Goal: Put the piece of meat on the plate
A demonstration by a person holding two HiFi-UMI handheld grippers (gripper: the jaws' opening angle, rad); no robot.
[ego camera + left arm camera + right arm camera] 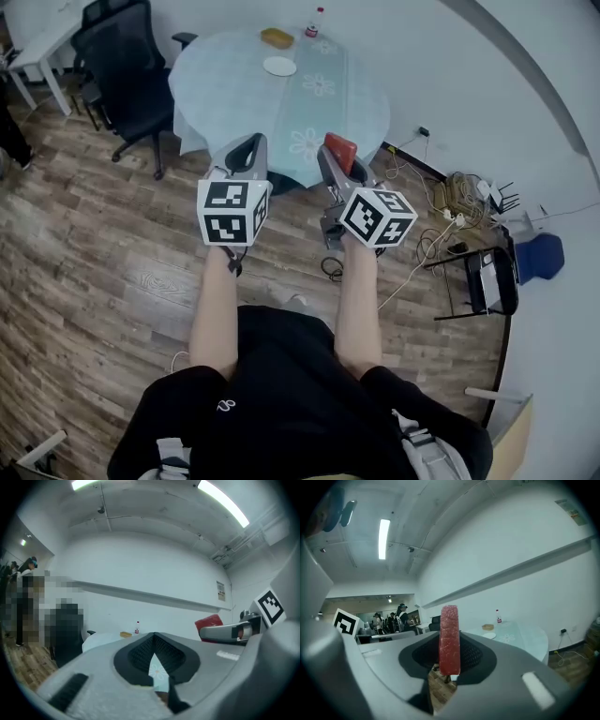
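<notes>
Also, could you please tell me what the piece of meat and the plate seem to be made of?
The piece of meat: a red slab with a grainy, matte surface and very even edges, so probably a plastic or foam replica, not certain. The plate: white, smooth; ceramic or plastic, too distant to tell.

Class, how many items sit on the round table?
3: a white plate, a tan block beyond it, a small bottle at the far edge. The table's near edge is hidden.
</notes>
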